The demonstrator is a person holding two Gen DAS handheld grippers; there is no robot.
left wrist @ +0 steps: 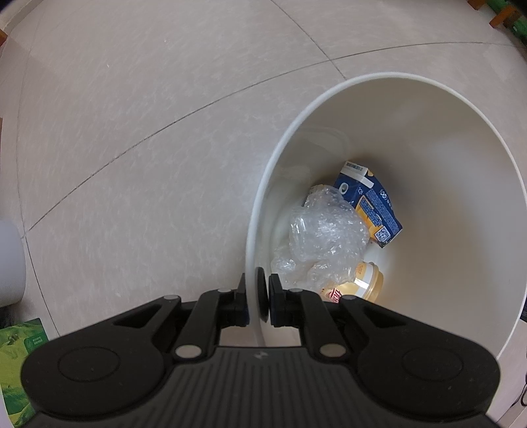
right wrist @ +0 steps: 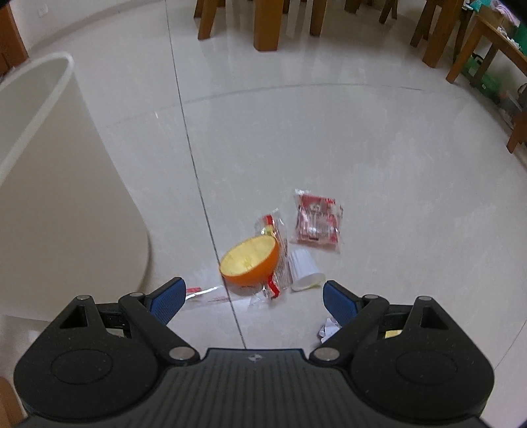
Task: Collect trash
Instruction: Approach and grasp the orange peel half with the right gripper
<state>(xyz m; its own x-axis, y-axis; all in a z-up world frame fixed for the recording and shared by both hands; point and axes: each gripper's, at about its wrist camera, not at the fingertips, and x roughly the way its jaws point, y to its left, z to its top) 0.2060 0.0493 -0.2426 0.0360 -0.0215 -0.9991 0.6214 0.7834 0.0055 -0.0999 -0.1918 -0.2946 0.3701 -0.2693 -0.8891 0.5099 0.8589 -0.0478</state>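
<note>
**Already pinching the bin's rim, one hand-held gripper waits while the other hangs wide above the litter**

Here the left hand-held gripper (left wrist: 258, 298) points straight down and is clenched on the thin rim of the tall white plastic waste bin (left wrist: 428, 138), one pad outside the wall and one inside. At the bottom of the bin lie a crumpled clear plastic wrap (left wrist: 324, 235), a blue and yellow drink carton (left wrist: 370, 202) against the far side, and a small cream and gold tub (left wrist: 367, 280) partly tucked under the wrap. A green printed box (left wrist: 18, 359) shows at the lower left edge on the pale tiled floor (left wrist: 131, 131).

The right hand-held gripper (right wrist: 253, 301) is released, its blue-padded fingers (right wrist: 168, 298) spread wide with nothing between them, tilted down toward the floor. Just beyond it lies a hollowed orange half peel (right wrist: 250, 261), cut side up, touching a clear wrapper with red print (right wrist: 275, 253). A small white ribbed paper cup (right wrist: 304, 268) lies on its side just beside that wrapper, and a red and white sachet (right wrist: 318, 219) lies near, further out. A flat clear strip wrapper (right wrist: 210, 294) sits by the left finger, and a crumpled white paper scrap (right wrist: 327, 329) sits under the right one. The white bin stands to the left in this view; wooden chair legs (right wrist: 265, 24) rise far behind.
</note>
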